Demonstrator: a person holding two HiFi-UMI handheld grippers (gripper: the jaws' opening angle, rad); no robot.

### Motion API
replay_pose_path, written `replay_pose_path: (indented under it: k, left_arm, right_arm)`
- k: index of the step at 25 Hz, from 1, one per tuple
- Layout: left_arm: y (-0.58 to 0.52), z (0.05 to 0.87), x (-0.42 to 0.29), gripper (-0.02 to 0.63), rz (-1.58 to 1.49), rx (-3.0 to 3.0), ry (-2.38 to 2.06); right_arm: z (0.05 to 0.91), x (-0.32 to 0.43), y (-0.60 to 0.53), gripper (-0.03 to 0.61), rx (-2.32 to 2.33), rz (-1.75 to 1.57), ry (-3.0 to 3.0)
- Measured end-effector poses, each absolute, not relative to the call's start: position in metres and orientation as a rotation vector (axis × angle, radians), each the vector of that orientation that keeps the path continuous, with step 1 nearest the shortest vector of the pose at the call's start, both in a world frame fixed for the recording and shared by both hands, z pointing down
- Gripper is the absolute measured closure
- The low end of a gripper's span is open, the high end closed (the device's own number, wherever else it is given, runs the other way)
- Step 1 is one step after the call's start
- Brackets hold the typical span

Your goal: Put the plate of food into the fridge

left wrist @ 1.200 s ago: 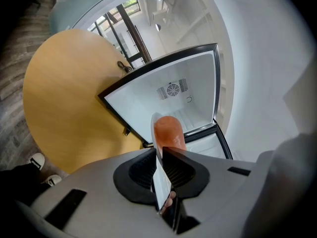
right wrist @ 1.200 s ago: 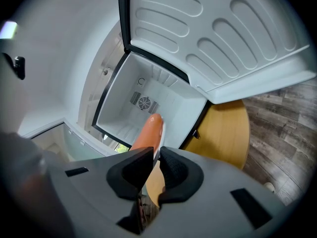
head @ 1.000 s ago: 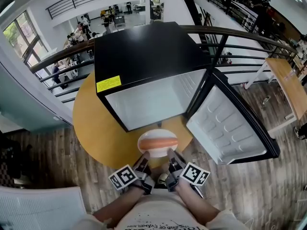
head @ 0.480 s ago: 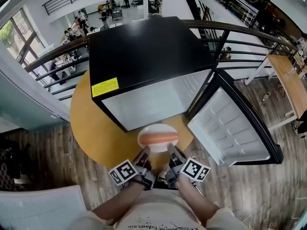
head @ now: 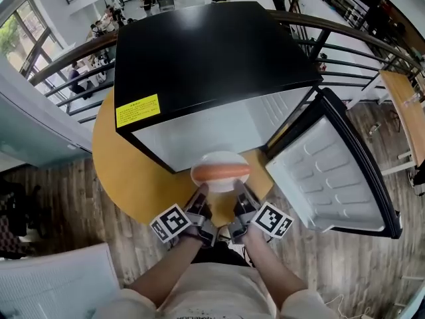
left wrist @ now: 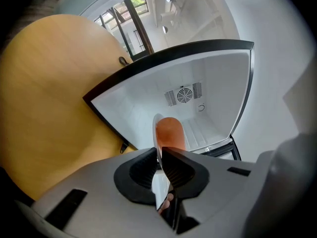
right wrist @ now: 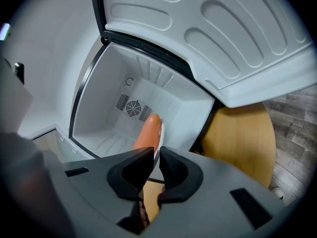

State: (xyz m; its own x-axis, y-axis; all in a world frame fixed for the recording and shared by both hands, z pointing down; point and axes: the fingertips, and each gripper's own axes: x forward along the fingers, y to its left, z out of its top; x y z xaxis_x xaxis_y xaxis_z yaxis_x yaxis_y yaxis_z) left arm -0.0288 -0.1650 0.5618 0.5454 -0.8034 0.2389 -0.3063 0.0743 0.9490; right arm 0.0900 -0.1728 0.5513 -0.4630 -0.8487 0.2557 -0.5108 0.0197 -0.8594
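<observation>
A white plate [head: 220, 158] carrying an orange sausage [head: 221, 172] hangs level in front of the open black mini fridge [head: 199, 65]. My left gripper [head: 199, 201] is shut on the plate's near left rim and my right gripper [head: 240, 201] is shut on its near right rim. In the left gripper view the plate [left wrist: 157, 133] shows edge-on between the jaws, with the sausage [left wrist: 171, 133] past it. The right gripper view shows the sausage [right wrist: 147, 133] and plate [right wrist: 160, 138] before the white fridge interior [right wrist: 106, 110], with a fan grille on the back wall.
The fridge door [head: 335, 171] stands swung open to the right. The fridge sits on a round yellow table [head: 129, 171] beside a black railing [head: 73, 52]. Wooden floor [head: 60, 218] lies around the table. People stand on the level below.
The plate and both grippers have moved forward, up to the fridge opening; its far rim now reaches the opening. The grips are unchanged.
</observation>
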Motion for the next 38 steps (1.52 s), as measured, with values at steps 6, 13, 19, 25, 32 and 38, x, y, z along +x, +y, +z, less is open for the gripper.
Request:
replay_pose_path:
  k: [6, 13, 19, 25, 32, 38]
  left_arm:
    - [-0.186, 0.576, -0.027, 0.565, -0.494, 1.489, -1.012]
    - [-0.203, 0.591, -0.031, 0.566, -0.5, 1.456, -1.026]
    - [-0.218, 0.609, -0.035, 0.568, -0.502, 1.418, -1.052]
    - [-0.236, 0.62, -0.037, 0.569, -0.524, 1.401, -1.072]
    - [-0.256, 0.631, -0.036, 0.571, -0.562, 1.367, -1.078]
    - [-0.267, 0.645, -0.033, 0.572, -0.572, 1.322, -1.091]
  right_arm:
    - [0.564, 0.092, -0.195, 0.525, -1.4, -1.426, 1.975]
    - [0.58, 0.089, -0.214, 0.525, -1.398, -1.453, 1.972]
    - [0.6, 0.085, -0.231, 0.526, -1.391, -1.483, 1.972]
    - [0.611, 0.083, -0.252, 0.526, -1.386, -1.486, 1.99]
    - [0.621, 0.084, -0.273, 0.526, -1.403, -1.477, 1.99]
    - [0.636, 0.087, -0.286, 0.525, -1.433, -1.494, 1.978]
